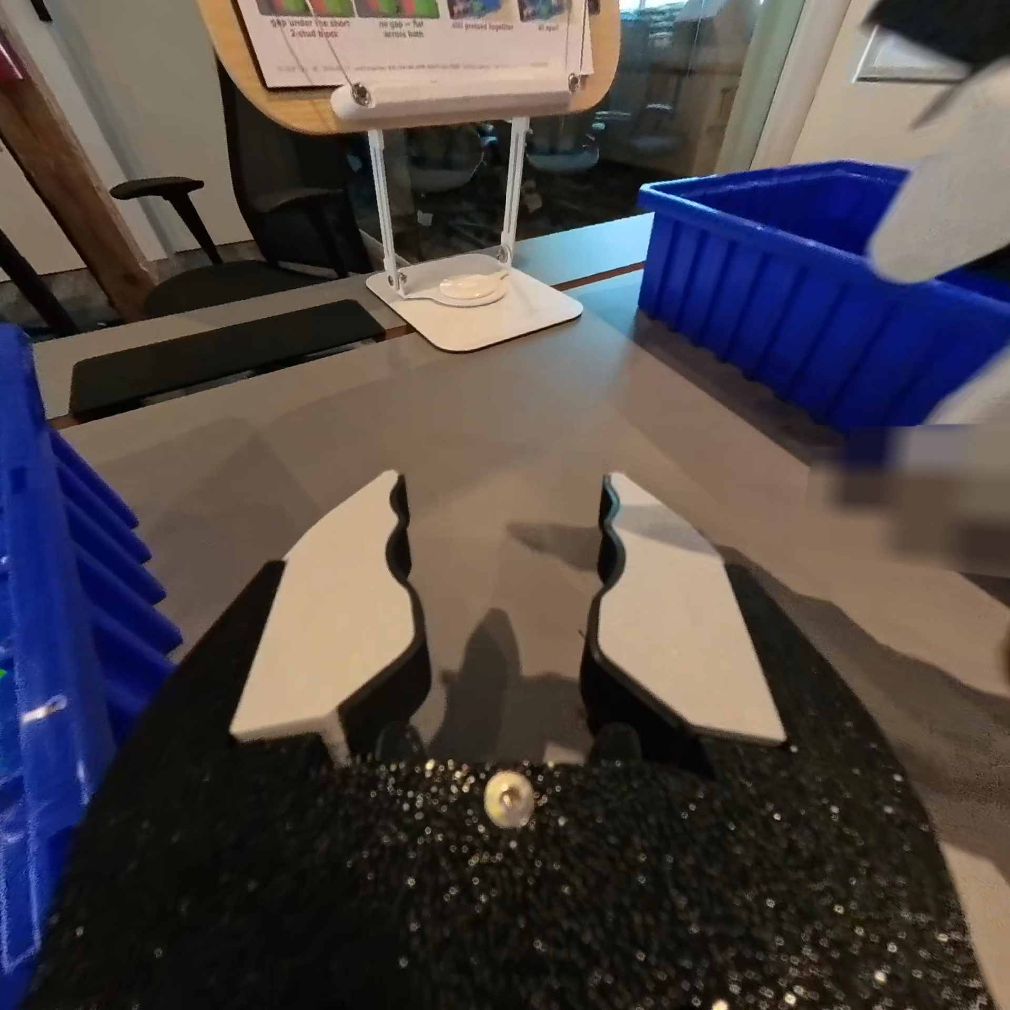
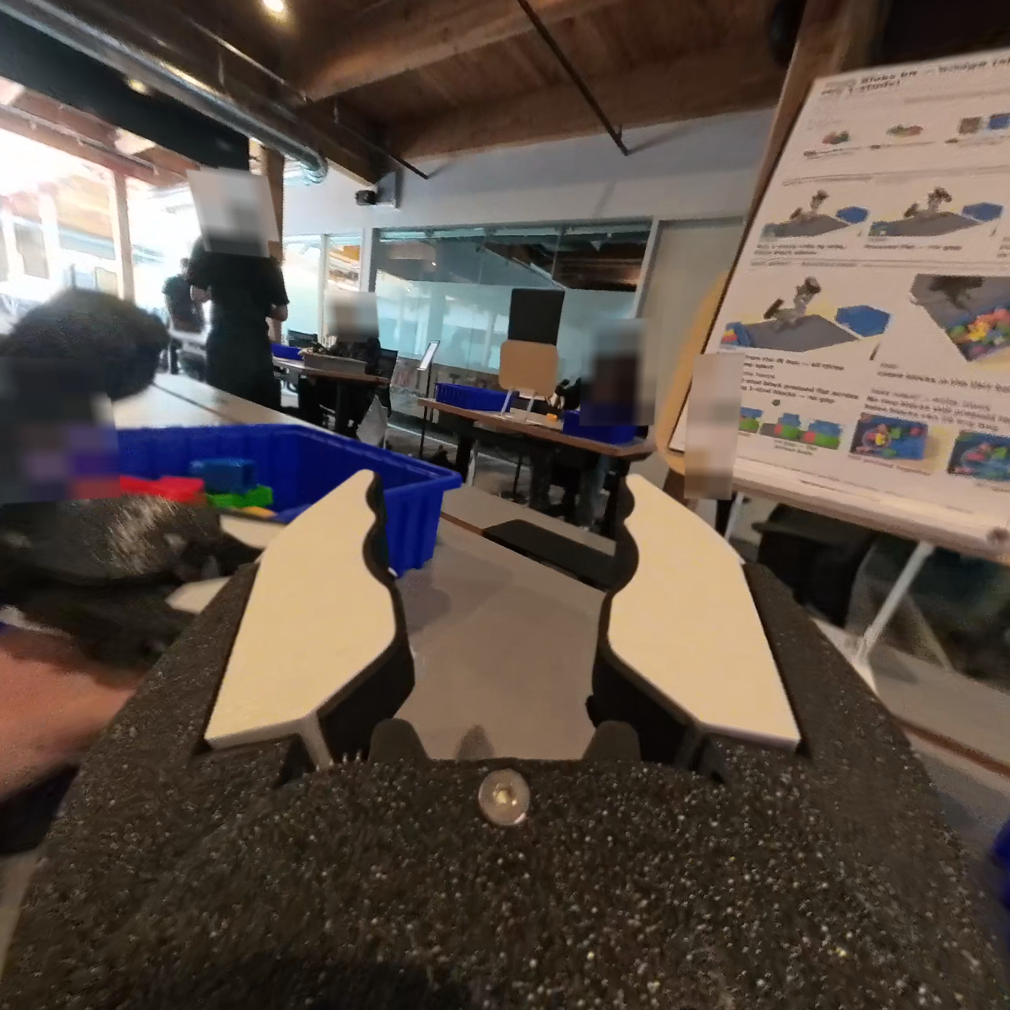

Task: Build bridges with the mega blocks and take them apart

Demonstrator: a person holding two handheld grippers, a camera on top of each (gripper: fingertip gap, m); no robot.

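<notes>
Left gripper: the left gripper (image 1: pixel 503 492) hangs low over the grey table (image 1: pixel 492 415), its two white fingers with black pads spread apart and nothing between them; only bare tabletop and the gripper's own shadow show in the gap.

Right gripper: the right gripper (image 2: pixel 500 492) is raised and points out across the room, fingers spread wide, empty. In the left wrist view it shows as a blurred white and black shape (image 1: pixel 940 180) at the upper right, above the bin on that side.

Mega blocks: a blue block (image 2: pixel 224 473), a red one (image 2: pixel 164 486) and a green one (image 2: pixel 240 497) lie in a loose heap inside a blue bin (image 2: pixel 339 464), seen left of the right gripper's fingers. A yellow bit shows just below the green block. None lies on the table between either pair of fingers.

Bins: a ribbed blue bin (image 1: pixel 792 295) stands on the table to the right in the left wrist view; another ribbed blue bin wall (image 1: pixel 65 601) fills that view's left edge, close beside the left gripper.

Instruction sheet: a printed sheet on a wooden board (image 1: pixel 415 82) stands on a white stand (image 1: pixel 481 311) at the far edge of the table, between the two bins. The same sheet (image 2: pixel 885 273) appears to the right in the right wrist view.

Background: people stand and sit at other desks well beyond the table.
</notes>
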